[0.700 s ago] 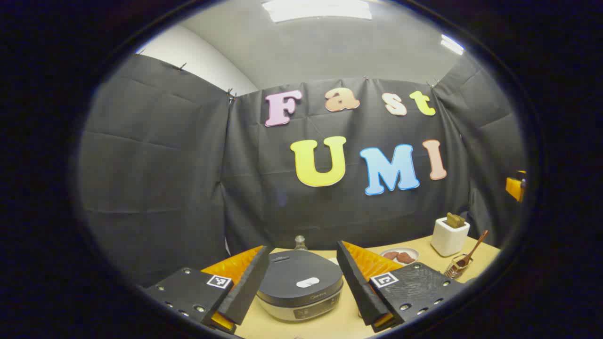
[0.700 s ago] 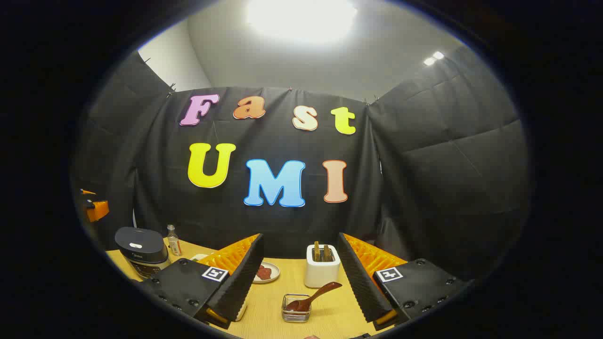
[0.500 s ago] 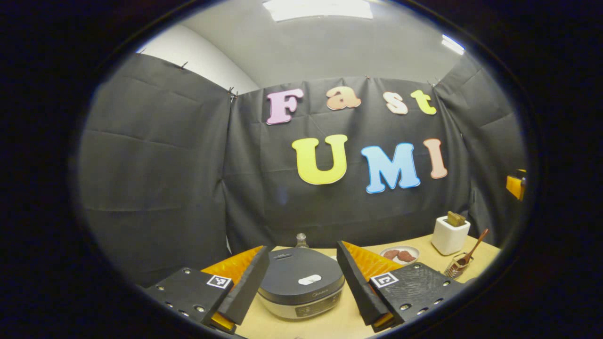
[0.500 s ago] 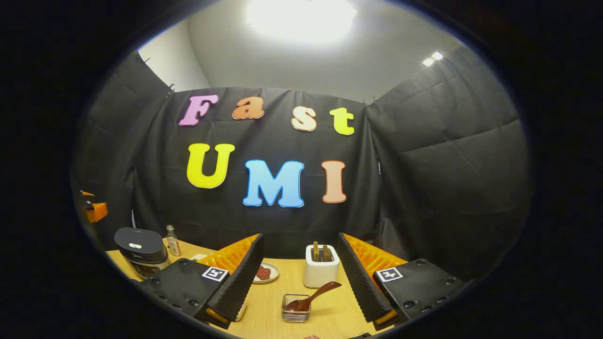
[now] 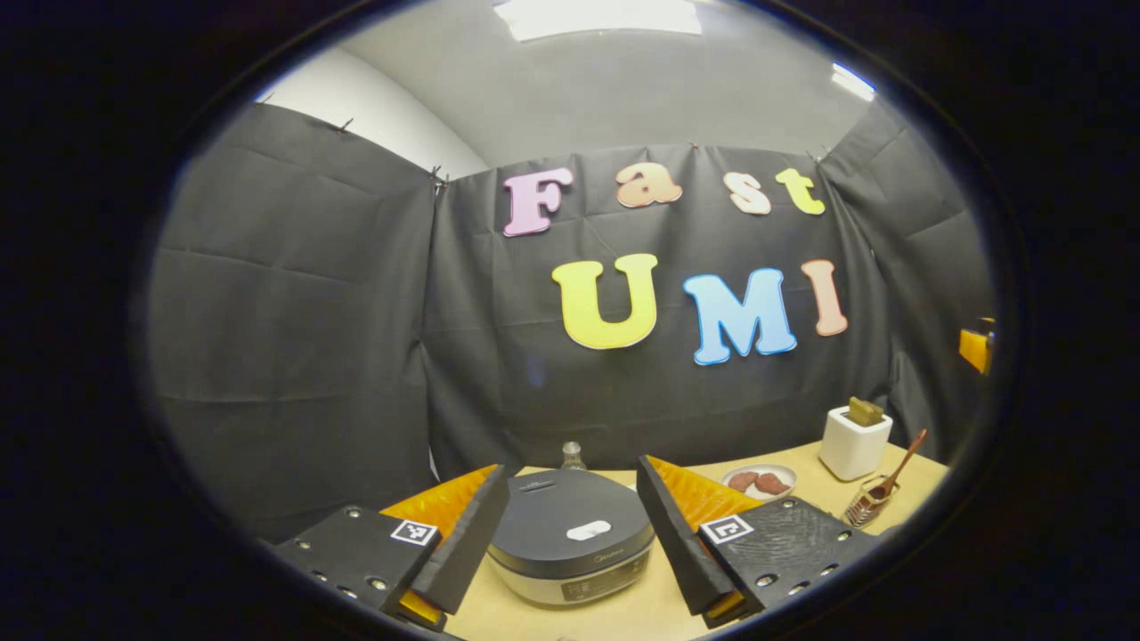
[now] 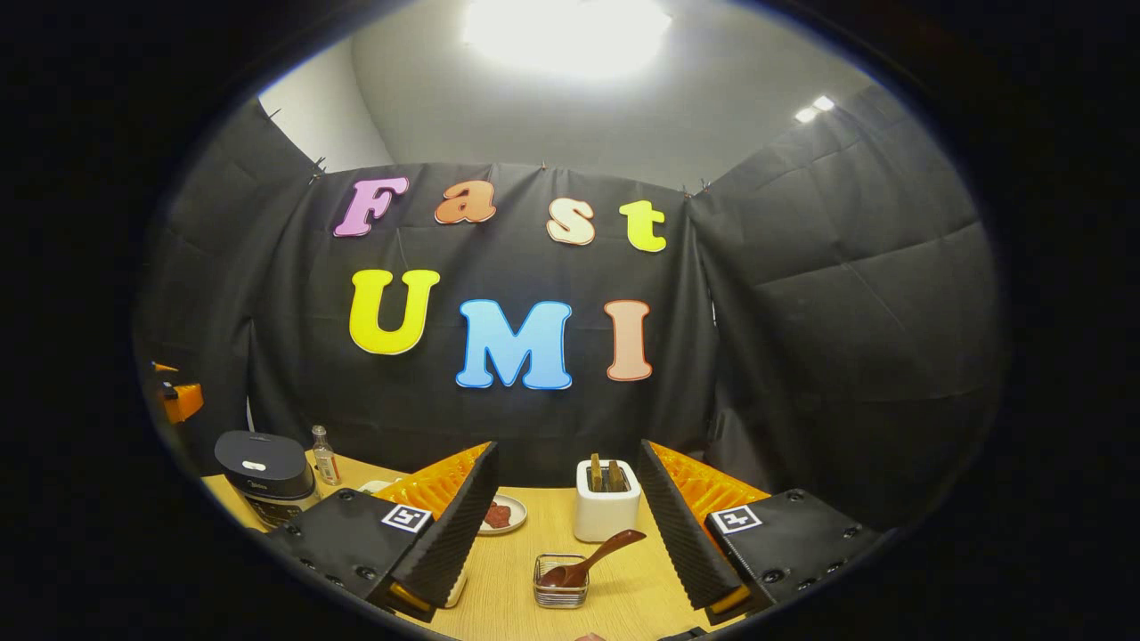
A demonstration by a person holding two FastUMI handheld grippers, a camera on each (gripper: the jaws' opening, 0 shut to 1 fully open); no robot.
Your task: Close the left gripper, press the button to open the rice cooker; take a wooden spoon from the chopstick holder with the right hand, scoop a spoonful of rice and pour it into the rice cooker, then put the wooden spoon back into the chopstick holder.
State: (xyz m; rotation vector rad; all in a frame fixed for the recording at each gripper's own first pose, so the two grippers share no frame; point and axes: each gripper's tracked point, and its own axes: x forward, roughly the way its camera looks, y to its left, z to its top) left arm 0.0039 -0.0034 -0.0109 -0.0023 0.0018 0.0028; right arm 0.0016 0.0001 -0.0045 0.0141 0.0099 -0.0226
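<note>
Wooden table [image 6: 623,596]: rice cooker [image 5: 570,534] lid down, edges hidden behind the spread left gripper [image 5: 565,543]. Right gripper [image 6: 565,534] spread, framing wooden spoon [image 6: 592,561].

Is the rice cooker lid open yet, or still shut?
Shut. In the left gripper view the rice cooker has its dark lid lying flat on the body, white button on top, framed between the open left gripper.

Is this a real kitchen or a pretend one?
Probably a pretend kitchen in a booth: black cloth walls surround a wooden table holding a rice cooker, a toaster and a wooden spoon.
</note>
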